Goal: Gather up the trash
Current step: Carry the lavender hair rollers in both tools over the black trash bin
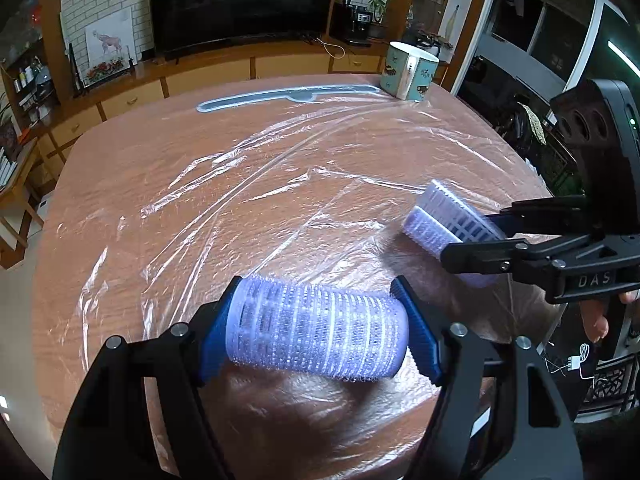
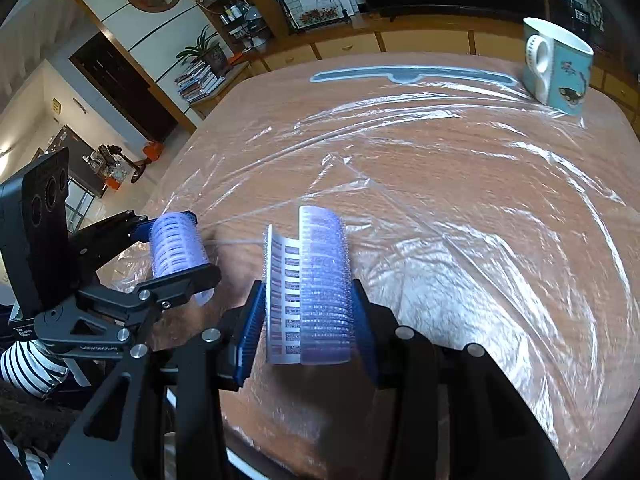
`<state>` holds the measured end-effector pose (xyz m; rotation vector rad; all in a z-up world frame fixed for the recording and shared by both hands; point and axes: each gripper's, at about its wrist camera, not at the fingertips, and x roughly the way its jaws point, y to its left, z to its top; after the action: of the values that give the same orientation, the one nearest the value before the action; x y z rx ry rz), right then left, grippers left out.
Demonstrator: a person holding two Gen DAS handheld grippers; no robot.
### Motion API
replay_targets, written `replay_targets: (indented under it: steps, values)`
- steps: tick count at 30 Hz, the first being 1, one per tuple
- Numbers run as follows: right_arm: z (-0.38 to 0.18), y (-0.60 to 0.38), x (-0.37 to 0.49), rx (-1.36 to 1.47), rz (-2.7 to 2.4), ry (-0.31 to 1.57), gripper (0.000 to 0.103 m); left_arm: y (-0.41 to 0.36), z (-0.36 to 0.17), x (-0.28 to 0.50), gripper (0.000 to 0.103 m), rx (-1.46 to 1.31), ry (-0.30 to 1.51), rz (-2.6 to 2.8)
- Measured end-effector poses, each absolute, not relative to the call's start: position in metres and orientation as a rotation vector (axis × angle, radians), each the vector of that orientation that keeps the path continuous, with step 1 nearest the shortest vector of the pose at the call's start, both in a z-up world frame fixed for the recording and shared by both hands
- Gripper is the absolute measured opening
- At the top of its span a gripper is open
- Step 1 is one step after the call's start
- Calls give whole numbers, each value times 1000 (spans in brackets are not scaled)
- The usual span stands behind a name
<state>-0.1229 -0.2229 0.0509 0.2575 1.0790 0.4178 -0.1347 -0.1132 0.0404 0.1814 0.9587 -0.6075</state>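
My left gripper (image 1: 320, 332) is shut on a pale purple hair roller (image 1: 316, 336), held crosswise by its two ends just above the table. It also shows in the right wrist view (image 2: 176, 248). My right gripper (image 2: 308, 320) is shut on a second purple hair roller (image 2: 316, 288), which is split open along its side and stands upright between the blue pads (image 2: 250, 332). In the left wrist view this roller (image 1: 448, 220) sits at the right, in the right gripper (image 1: 472, 236). A clear plastic bag (image 1: 280, 184) lies spread flat over the brown table (image 1: 120, 152), under both grippers.
A blue-and-white mug (image 1: 410, 70) stands at the table's far right corner, on the plastic's edge. The bag's grey-blue strip (image 1: 288, 94) lies along the far edge. A TV cabinet (image 1: 224, 68) runs behind the table. The near table edge is just below the grippers.
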Motion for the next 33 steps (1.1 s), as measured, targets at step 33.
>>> replay_targets:
  steps: [33]
  values:
    - [77,-222,-229,219,491,1002,41,-115,66,-253,74,179,899,-551]
